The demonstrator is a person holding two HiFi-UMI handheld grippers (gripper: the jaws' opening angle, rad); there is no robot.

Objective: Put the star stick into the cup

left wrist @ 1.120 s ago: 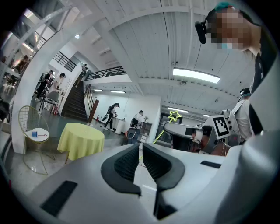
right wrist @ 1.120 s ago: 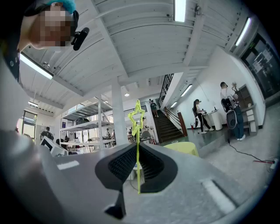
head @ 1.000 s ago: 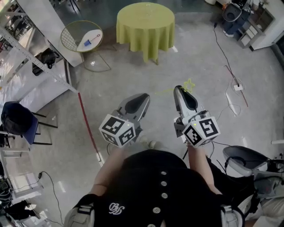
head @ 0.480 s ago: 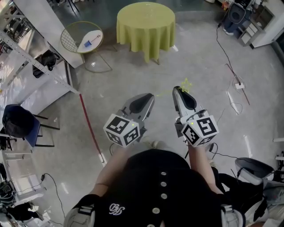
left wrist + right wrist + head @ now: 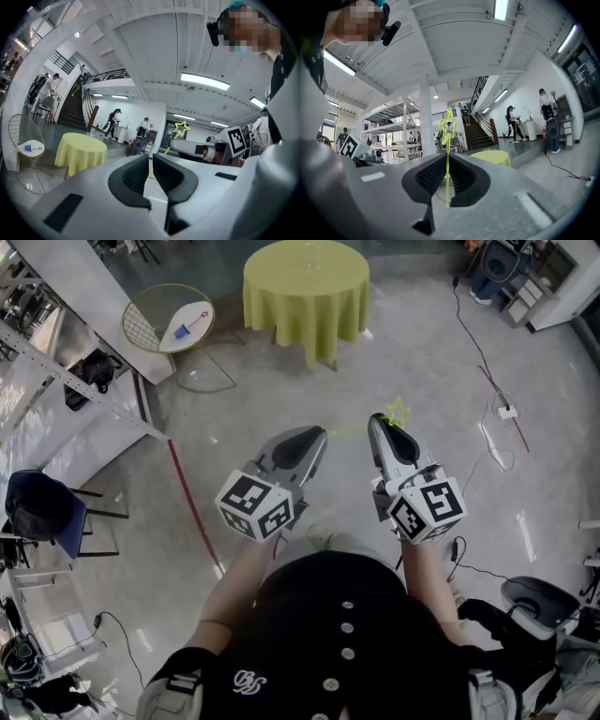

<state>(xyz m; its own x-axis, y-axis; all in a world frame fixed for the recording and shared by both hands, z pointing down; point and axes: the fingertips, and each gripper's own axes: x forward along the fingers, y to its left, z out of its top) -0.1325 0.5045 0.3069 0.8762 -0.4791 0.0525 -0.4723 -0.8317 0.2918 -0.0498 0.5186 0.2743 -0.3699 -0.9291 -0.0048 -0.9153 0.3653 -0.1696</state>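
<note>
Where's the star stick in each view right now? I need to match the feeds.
Head view: star stick right of centre, at the right gripper tip.
Left gripper view: star stick right of centre, above the jaws.
Right gripper view: star stick in the centre, clamped between the jaws.
Shared landmark: yellow-green round table.

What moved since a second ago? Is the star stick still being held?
The left gripper edged a little forward, toward the yellow table. Nothing was grabbed or let go. The right gripper stays shut on the star stick, about where it was, and the table stays put.
</note>
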